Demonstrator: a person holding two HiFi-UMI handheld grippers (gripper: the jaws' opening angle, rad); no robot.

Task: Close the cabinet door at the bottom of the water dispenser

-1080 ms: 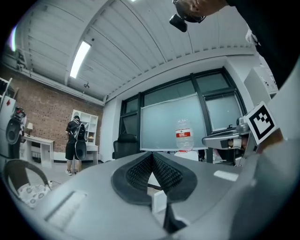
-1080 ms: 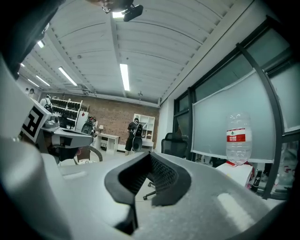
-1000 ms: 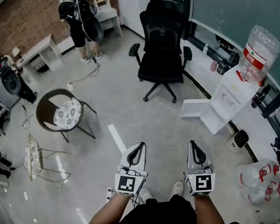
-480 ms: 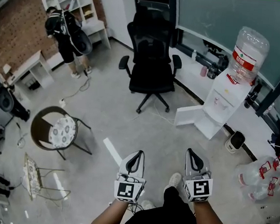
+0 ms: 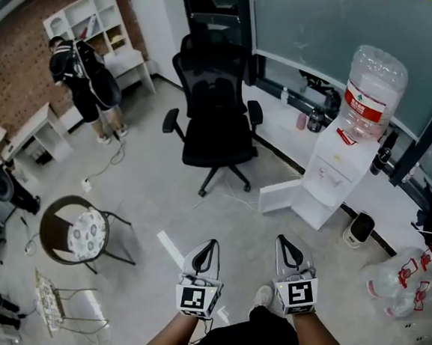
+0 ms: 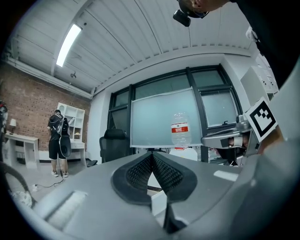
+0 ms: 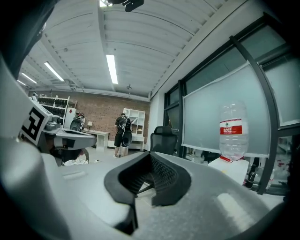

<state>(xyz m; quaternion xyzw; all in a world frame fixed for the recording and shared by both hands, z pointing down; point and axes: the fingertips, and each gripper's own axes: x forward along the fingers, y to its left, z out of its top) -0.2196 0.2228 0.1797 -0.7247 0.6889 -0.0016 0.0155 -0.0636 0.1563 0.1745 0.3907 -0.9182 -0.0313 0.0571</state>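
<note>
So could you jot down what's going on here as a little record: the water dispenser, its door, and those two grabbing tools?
water dispenser: white, by the window wall, big bottle on top
cabinet door: at the bottom, swung open toward the left of the head view
left gripper: jaws together, nothing held, well short of the door
right gripper: jaws together, nothing held, well short of the door
office chair: black, left of the dispenser
task stage: door not yet closed

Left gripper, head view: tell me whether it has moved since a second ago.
Yes. The left gripper has advanced toward the water dispenser: its tip is now nearly level with the far end of the white floor strip.
</note>
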